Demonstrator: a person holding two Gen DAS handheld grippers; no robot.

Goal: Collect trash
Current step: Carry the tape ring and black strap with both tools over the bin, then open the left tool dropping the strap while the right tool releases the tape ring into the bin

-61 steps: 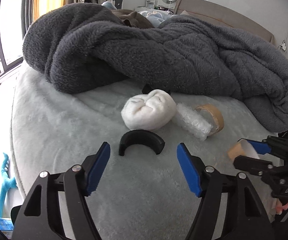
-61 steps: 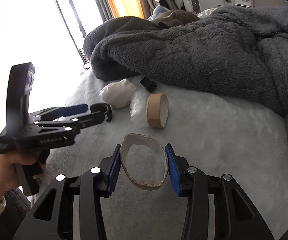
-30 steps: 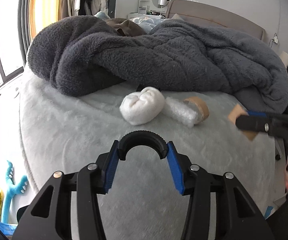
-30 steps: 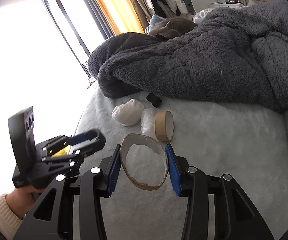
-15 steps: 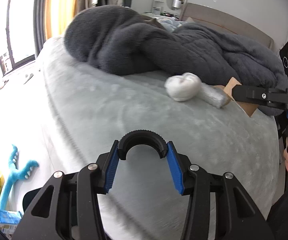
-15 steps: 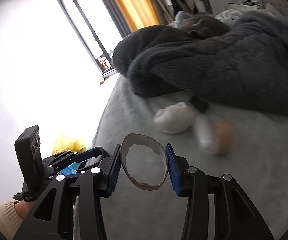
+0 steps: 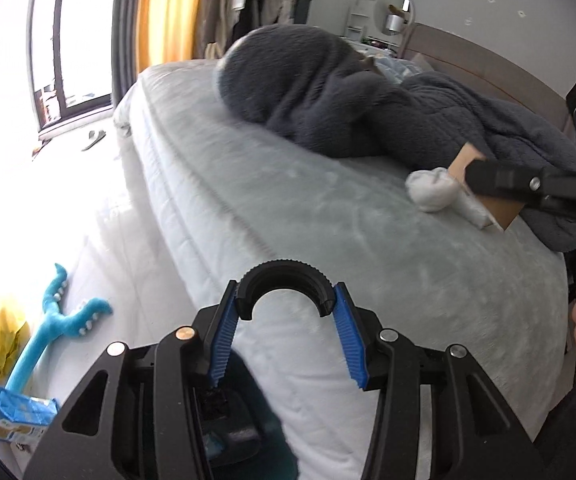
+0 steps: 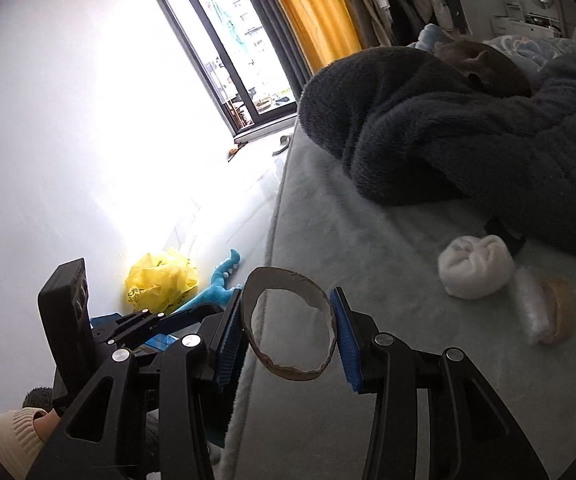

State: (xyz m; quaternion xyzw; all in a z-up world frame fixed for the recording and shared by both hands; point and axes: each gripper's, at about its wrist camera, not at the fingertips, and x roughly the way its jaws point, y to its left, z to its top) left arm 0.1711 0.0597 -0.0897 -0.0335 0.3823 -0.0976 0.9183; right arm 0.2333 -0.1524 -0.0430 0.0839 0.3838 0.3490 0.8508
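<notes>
My left gripper (image 7: 286, 334) is shut on a black half-ring of plastic (image 7: 285, 285) and holds it over the bed's near edge. My right gripper (image 8: 290, 340) is shut on a squashed brown cardboard ring (image 8: 288, 322) above the bed's corner; it shows at the right of the left wrist view (image 7: 500, 182). On the bed lie a white balled sock (image 8: 476, 266), a clear plastic wrap (image 8: 532, 308), a brown tape roll (image 8: 564, 310) and a small black piece (image 8: 506, 236) by the blanket.
A dark grey fleece blanket (image 7: 328, 96) is heaped on the pale grey bed (image 7: 288, 200). On the floor at the left lie a yellow plastic bag (image 8: 162, 280), a blue plush toy (image 7: 56, 328) and a blue package (image 7: 8, 412). A window (image 7: 72, 40) is behind.
The left gripper closed on the black half-ring and lifted it off the bed. Both grippers have swung left toward the bed's edge and the floor, each with its piece.
</notes>
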